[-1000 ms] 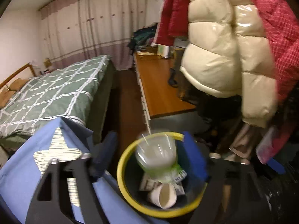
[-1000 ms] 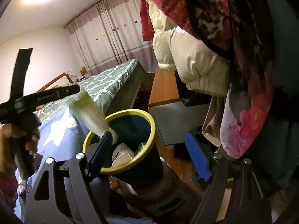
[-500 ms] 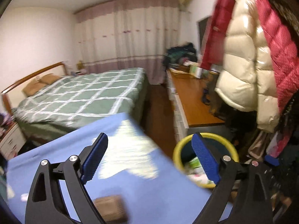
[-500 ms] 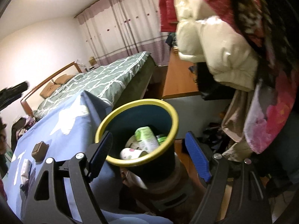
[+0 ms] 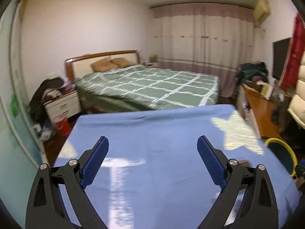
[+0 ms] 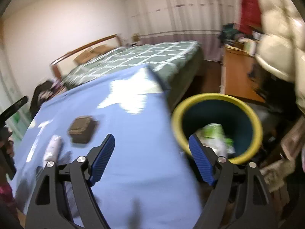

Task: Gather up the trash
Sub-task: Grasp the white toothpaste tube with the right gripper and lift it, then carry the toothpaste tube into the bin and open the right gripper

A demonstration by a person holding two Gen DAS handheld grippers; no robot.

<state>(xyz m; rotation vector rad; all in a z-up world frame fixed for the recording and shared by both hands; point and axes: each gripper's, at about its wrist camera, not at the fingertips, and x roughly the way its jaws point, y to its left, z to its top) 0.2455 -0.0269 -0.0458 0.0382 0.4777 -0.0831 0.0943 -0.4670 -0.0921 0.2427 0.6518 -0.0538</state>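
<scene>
- Left wrist view: the left gripper [image 5: 152, 152] hangs over the blue-clothed counter [image 5: 162, 133], its fingers [image 5: 96, 161] opening with nothing between them. The yellow-rimmed bin [image 5: 282, 152] sits low at the counter's right edge; the green bed [image 5: 152, 85] lies beyond.
- Right wrist view: the right gripper [image 6: 152, 152] has its fingers [image 6: 103, 156] spread apart and empty, above the counter's near right edge. A brown box [image 6: 82, 129] and a whitish wrapper [image 6: 52, 148] lie on the left of the counter; the bin holds green-and-white trash [image 6: 215, 135].
</scene>
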